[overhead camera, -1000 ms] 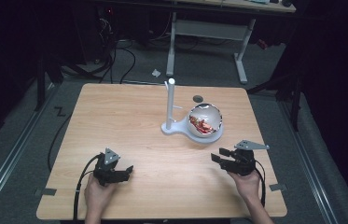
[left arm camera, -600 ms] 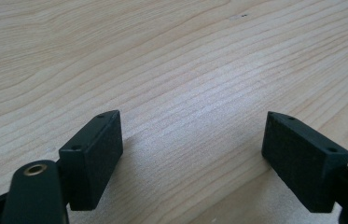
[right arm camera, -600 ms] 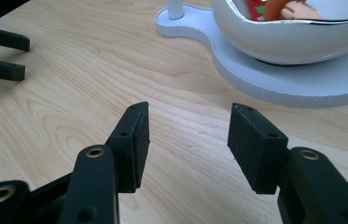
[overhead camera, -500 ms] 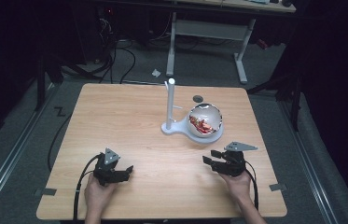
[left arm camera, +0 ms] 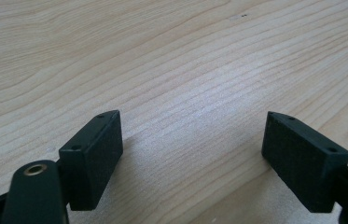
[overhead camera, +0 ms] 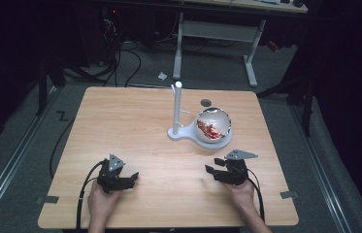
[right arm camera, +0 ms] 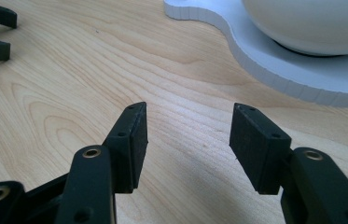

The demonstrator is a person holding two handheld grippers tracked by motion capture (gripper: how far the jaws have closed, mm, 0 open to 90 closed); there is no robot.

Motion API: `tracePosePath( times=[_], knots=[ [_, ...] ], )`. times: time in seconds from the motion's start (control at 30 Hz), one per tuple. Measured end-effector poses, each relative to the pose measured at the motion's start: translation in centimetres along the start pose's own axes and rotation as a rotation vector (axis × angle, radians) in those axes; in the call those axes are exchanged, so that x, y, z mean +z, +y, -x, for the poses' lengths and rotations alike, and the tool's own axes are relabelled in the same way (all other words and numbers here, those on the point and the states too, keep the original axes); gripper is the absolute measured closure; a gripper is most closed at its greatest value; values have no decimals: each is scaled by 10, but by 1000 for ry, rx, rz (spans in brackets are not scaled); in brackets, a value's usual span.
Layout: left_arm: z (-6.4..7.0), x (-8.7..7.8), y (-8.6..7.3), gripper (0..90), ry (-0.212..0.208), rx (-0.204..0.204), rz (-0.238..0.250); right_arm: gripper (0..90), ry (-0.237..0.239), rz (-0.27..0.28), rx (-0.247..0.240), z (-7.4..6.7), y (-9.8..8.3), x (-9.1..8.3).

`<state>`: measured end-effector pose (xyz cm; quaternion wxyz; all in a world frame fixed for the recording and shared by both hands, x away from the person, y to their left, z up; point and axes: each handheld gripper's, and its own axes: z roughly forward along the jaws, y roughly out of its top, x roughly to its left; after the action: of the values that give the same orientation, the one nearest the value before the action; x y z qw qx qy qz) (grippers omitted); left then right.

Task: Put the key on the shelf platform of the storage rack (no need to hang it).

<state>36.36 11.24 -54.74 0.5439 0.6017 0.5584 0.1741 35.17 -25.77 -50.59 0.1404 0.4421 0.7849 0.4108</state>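
While both hands sit low in the frame on the wooden table (overhead camera: 135, 126), the left gripper (overhead camera: 129, 177) and right gripper (overhead camera: 211, 171) each have jaws spread apart, holding nothing. The white stand (overhead camera: 177, 131) with its shiny bowl (overhead camera: 212, 124) sits right of center.
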Motion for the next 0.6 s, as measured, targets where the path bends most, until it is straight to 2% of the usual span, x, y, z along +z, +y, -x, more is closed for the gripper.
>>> tracePosePath(
  times=[0.6],
  knots=[
    [0,0,0,206,0,-1,5,443,-54,-46,-72,-10,-7,19]
  ],
)
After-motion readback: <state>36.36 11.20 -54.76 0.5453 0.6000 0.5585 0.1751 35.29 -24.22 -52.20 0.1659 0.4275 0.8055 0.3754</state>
